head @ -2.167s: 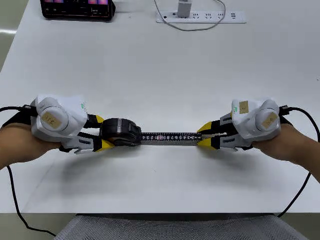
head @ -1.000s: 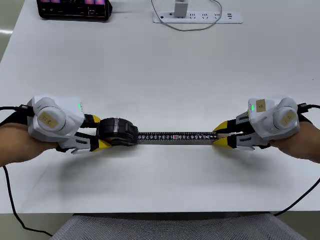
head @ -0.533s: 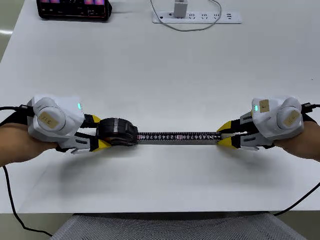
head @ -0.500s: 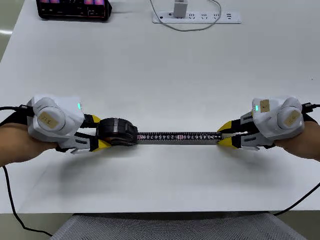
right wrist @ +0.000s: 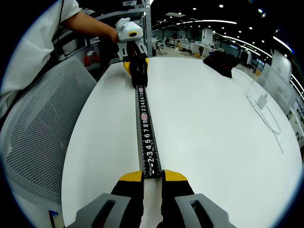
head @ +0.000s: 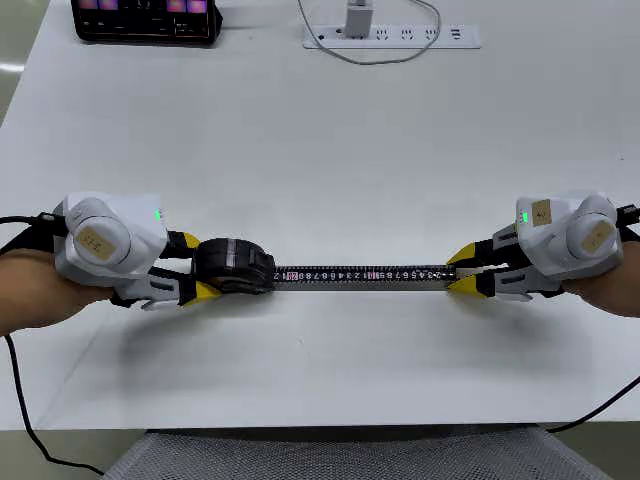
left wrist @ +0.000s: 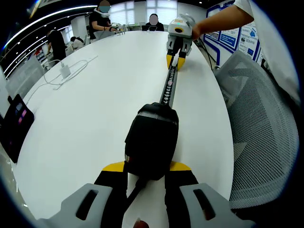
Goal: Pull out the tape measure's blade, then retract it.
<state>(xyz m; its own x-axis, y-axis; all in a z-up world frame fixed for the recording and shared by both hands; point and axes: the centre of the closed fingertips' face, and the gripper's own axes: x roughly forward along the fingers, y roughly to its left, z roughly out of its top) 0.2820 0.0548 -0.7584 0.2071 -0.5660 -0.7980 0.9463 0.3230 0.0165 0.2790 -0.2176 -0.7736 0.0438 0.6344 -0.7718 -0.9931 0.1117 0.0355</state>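
A head-view scene at a white table [head: 330, 150]. Nearest, at 6 o'clock, the grey mesh of a chair [head: 330, 455] shows below the table's near edge.

Just beyond it, the work runs in one line from 9 o'clock to 3 o'clock. At 9 o'clock a hand holds the left gripper [head: 200, 266], white with yellow-tipped jaws. Its jaws are clamped on the black tape measure case [head: 235, 265], one against each side. The case rests on the table.

From the case the blade [head: 365, 273] is drawn out flat along the table toward 3 o'clock, numbered face up. At 3 o'clock the right gripper [head: 462, 271] pinches the blade's free end between closed jaws. In the right gripper view the blade runs from the jaws at 6 o'clock straight up to the case at 12 o'clock. In the left gripper view the case sits between the jaws at 6 o'clock, with the blade leading to the other gripper at 12 o'clock.

Farther off, at 12 o'clock on the table's far edge, lies a white power strip [head: 400, 36] with a plugged-in charger and looping cable. At 11 o'clock sits a dark device [head: 145, 18] with a lit screen.
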